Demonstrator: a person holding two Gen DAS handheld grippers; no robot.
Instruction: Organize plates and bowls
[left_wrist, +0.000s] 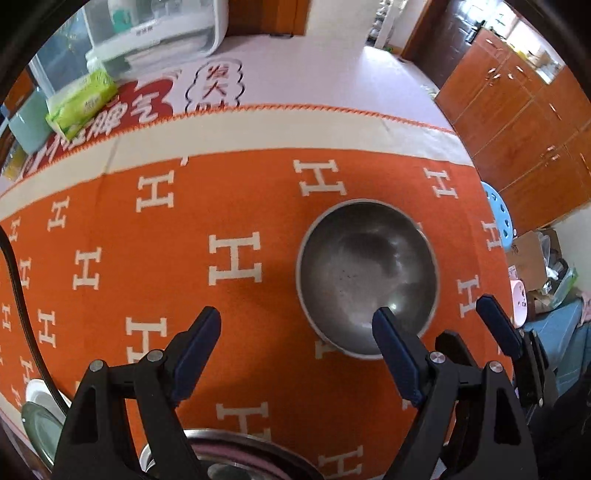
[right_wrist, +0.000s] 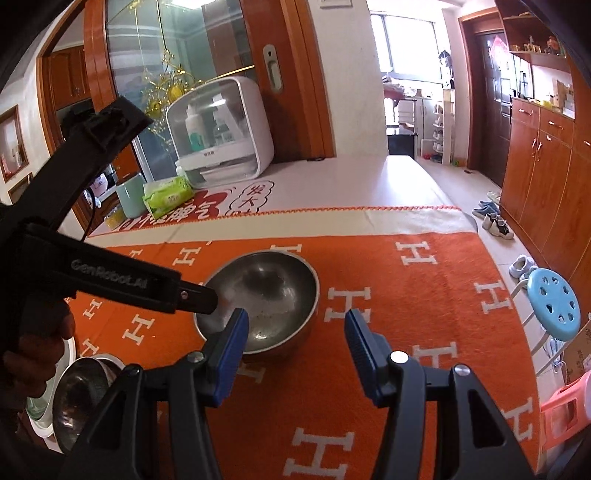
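Note:
A steel bowl (left_wrist: 367, 277) stands upright and empty on the orange H-patterned cloth (left_wrist: 221, 206); it also shows in the right wrist view (right_wrist: 266, 302). My left gripper (left_wrist: 299, 321) is open above the cloth, its right finger over the bowl's near rim. My right gripper (right_wrist: 297, 325) is open just right of the bowl, and its fingers (left_wrist: 496, 325) show at the right of the left wrist view. A second steel bowl (right_wrist: 79, 395) sits on stacked plates (right_wrist: 40, 417) at the near left; the stack's edge (left_wrist: 38, 413) and bowl rim (left_wrist: 236, 458) show below my left gripper.
At the table's far left stand a white lidded dish rack (right_wrist: 221, 133), a green tissue pack (right_wrist: 168, 195) and a pale green cup (right_wrist: 131, 199). A blue stool (right_wrist: 554, 308) and a pink stool (right_wrist: 565, 410) stand beside the table's right edge.

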